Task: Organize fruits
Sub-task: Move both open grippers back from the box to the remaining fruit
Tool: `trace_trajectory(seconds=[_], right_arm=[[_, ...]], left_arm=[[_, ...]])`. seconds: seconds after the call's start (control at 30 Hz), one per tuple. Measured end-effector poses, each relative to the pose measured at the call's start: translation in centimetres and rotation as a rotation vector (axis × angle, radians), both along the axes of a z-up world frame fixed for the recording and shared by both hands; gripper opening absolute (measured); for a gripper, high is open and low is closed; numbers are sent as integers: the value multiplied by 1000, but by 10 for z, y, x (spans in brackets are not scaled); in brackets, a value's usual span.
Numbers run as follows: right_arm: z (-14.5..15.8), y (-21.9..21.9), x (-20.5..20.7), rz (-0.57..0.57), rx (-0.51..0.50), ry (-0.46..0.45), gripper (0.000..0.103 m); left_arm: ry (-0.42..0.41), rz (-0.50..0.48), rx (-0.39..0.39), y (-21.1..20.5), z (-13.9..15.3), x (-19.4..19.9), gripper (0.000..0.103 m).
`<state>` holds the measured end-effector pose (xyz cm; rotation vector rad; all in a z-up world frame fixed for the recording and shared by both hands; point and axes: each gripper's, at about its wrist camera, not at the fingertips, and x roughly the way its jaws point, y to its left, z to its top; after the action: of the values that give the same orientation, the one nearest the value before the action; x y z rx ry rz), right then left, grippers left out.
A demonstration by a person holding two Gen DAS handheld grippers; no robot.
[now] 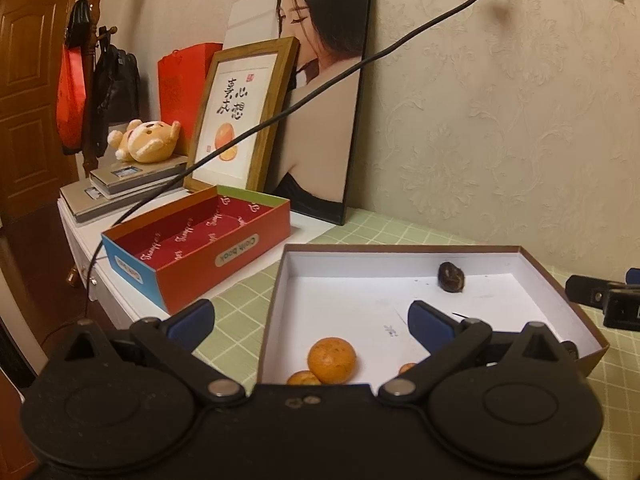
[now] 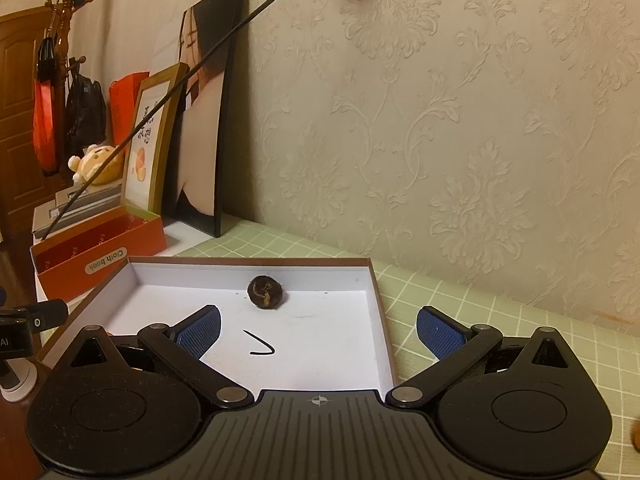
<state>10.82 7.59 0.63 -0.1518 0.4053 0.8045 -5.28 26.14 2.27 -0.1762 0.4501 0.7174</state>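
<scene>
Both claws [image 1: 311, 320] [image 2: 319, 330] wide, empty (oranges [image 1: 331, 360] below), red box [image 1: 196, 240] beyond.

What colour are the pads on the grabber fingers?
Blue, with a fine grid texture, on the right gripper's pads; the right wrist view shows it best.

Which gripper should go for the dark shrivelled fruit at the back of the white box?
Probably right. The right gripper is open with the dark fruit almost centred just ahead of it. The left gripper, also open, faces the oranges; from there the fruit lies off to its right.
</scene>
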Motion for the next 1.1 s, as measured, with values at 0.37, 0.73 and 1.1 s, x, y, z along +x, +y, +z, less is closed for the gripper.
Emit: trace_trajectory(seconds=[0.37, 0.73, 1.1], right_arm=[[9, -25, 6, -27, 39, 26, 103], [22, -63, 8, -73, 49, -12, 103], [31, -119, 14, -146, 35, -45, 103]], left_arm=[[-13, -93, -12, -20, 5, 9, 97], [-37, -206, 25, -62, 9, 30, 97], [-48, -346, -3, -111, 9, 59, 96]])
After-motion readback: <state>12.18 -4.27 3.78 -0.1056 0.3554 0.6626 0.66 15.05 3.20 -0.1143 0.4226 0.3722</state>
